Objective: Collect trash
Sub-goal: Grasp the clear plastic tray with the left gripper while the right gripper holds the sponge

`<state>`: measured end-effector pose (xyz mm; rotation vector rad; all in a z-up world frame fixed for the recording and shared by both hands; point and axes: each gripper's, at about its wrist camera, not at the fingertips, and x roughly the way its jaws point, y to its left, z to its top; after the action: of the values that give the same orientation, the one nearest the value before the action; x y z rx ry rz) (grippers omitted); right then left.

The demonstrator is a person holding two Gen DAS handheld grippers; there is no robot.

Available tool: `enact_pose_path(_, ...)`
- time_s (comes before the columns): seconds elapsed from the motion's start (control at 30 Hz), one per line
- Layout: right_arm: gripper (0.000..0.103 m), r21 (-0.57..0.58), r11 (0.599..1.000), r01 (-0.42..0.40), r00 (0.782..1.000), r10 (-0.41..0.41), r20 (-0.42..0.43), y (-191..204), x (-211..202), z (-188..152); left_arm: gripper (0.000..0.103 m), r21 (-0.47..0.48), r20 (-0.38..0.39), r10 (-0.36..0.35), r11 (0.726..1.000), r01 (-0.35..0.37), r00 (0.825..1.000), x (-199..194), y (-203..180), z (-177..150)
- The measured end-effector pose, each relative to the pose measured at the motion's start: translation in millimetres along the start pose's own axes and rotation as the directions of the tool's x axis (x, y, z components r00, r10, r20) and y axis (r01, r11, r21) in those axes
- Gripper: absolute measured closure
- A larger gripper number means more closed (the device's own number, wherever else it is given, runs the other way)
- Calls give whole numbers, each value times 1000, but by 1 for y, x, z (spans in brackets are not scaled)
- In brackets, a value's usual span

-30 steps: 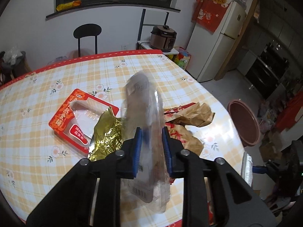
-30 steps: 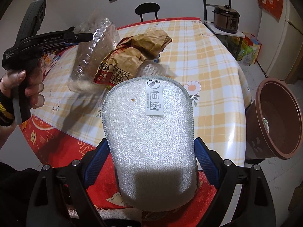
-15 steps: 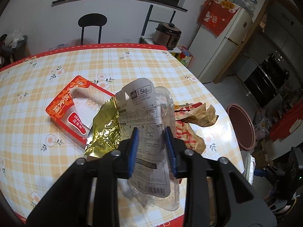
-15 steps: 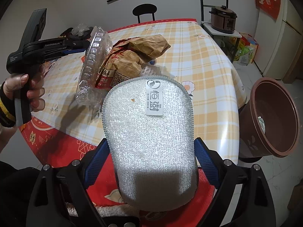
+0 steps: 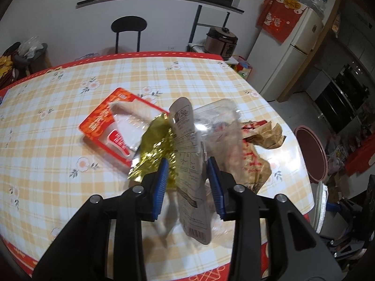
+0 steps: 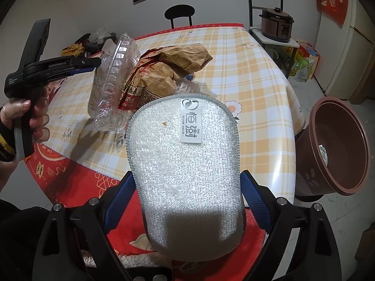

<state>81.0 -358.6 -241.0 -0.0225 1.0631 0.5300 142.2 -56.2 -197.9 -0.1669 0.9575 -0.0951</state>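
Observation:
My left gripper [image 5: 187, 178] stands open around a clear plastic clamshell package [image 5: 201, 145] with a paper label; the package tilts between the blue pads, apparently loose. It also shows in the right wrist view [image 6: 112, 86], beside the left gripper [image 6: 93, 64]. My right gripper [image 6: 187, 196] is shut on a silver scrubbing pad [image 6: 185, 164], held near the table's front edge. On the table lie gold foil [image 5: 154, 149], a red-and-clear tray pack [image 5: 112, 126] and a crumpled brown paper bag [image 5: 255, 154], also seen in the right wrist view [image 6: 164, 75].
The table wears a yellow checked cloth [image 5: 58, 107] with a red border. A brown bin [image 6: 337, 145] stands on the floor right of the table, also in the left wrist view [image 5: 309, 154]. A black chair [image 5: 129, 30], rice cooker [image 5: 221, 42] and fridge [image 5: 288, 53] stand behind.
My left gripper's jaws have widened and the clear package has turned and slipped between them. The left gripper rose slightly. The right gripper and its pad have hardly moved.

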Motion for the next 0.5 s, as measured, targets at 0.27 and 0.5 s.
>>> enact_pose_path(0.27, 15, -7, 1000, 5, 1000, -5, -5, 3, 0, 0, 72, -25, -57, 19, 999, -21, 998, 6, 22, -21)
enact_pose_path(0.5, 15, -6, 1000, 15, 1000, -15, -11, 5, 0, -1, 72, -112, -109, -68, 992, 56, 992, 26, 38, -38)
